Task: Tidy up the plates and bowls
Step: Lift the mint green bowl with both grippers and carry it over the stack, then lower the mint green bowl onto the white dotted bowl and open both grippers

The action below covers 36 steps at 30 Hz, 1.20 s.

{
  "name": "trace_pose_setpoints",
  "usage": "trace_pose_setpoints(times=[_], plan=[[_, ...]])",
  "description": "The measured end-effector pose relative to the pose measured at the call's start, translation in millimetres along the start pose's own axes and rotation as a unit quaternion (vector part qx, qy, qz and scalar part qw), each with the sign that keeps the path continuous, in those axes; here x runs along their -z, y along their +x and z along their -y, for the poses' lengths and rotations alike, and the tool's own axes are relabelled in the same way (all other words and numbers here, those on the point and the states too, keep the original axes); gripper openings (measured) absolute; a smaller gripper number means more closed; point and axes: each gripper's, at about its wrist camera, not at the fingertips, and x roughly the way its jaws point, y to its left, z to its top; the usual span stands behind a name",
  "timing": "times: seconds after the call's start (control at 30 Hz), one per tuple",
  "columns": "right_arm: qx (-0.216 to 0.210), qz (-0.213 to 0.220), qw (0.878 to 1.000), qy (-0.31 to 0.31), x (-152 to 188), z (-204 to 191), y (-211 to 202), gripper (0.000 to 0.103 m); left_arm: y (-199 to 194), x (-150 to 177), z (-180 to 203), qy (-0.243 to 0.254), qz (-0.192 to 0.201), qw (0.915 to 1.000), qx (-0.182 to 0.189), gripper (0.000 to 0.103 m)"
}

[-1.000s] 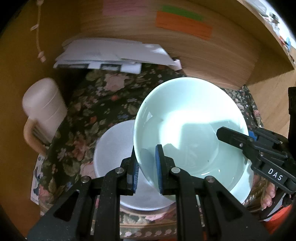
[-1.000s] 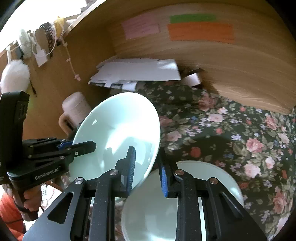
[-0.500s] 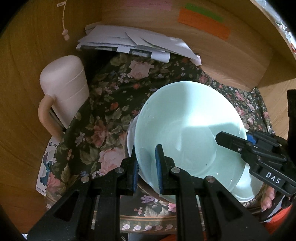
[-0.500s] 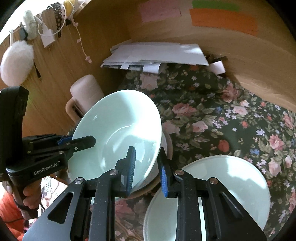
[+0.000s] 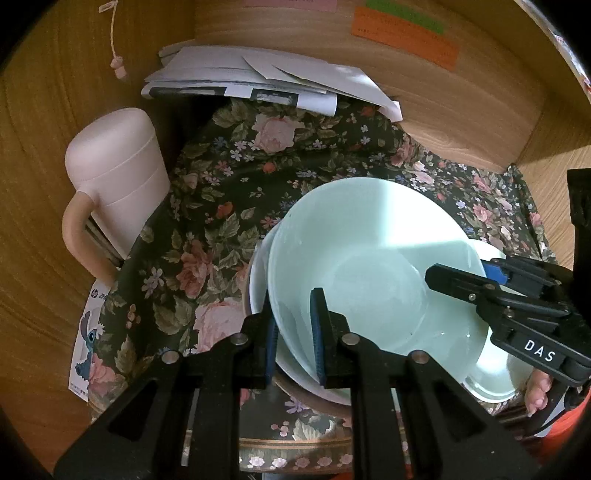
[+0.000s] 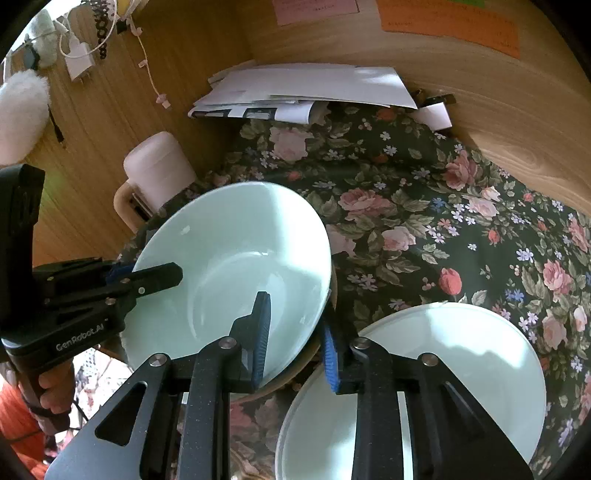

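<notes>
The pale green bowl (image 5: 373, 258) is nested on the white dish (image 5: 258, 280) for stacking, pinched by the left gripper (image 5: 293, 332), while the right gripper (image 6: 295, 332), rim between just-opening jaws, lets go.

This looks like a lived-in home, a desk nook pressed into service for crockery. Wood-grain panels (image 6: 517, 122) close in the counter on the back and side, with coloured paper notes (image 6: 448, 18) stuck to them. A dark floral cloth (image 6: 424, 206) covers the counter, and a heap of loose papers (image 6: 306, 88) sits at the back. A pink lidded mug (image 5: 114, 184) stands in the corner. Chargers and cords (image 6: 79, 61) hang on the side wall, beside something white and fluffy (image 6: 22, 110).
</notes>
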Motion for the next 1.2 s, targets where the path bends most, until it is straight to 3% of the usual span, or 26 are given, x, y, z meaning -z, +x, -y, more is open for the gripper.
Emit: trace_pose_setpoints(times=[0.23, 0.33, 0.53, 0.67, 0.83, 1.0, 1.2], plan=[[-0.002, 0.005, 1.0, -0.003, -1, 3, -1, 0.026, 4, -3, 5, 0.02, 0.012, 0.9996, -0.016, 0.017], [-0.002, 0.005, 1.0, -0.002, -1, 6, -1, 0.026, 4, -6, 6, 0.02, 0.013, 0.9996, -0.015, 0.021], [0.0, 0.022, 1.0, -0.002, -4, 11, -7, 0.027, 3, -15, 9, 0.019, 0.006, 0.9998, -0.001, 0.039], [0.006, 0.034, 0.999, -0.01, -5, 10, -14, 0.038, 1, -19, 10, 0.016, 0.006, 0.9998, -0.003, 0.045], [0.007, 0.039, 0.999, -0.009, -5, 12, -18, 0.048, -17, -21, 15, 0.036, 0.063, 0.9968, -0.034, 0.071], [0.004, 0.034, 0.999, -0.006, -5, 16, -17, 0.049, -21, -18, 13, 0.05, 0.057, 0.9964, -0.037, 0.072], [0.0, 0.021, 1.0, -0.003, -7, 20, -9, 0.05, -15, -9, -8, 0.014, 0.037, 0.9986, -0.035, 0.071]])
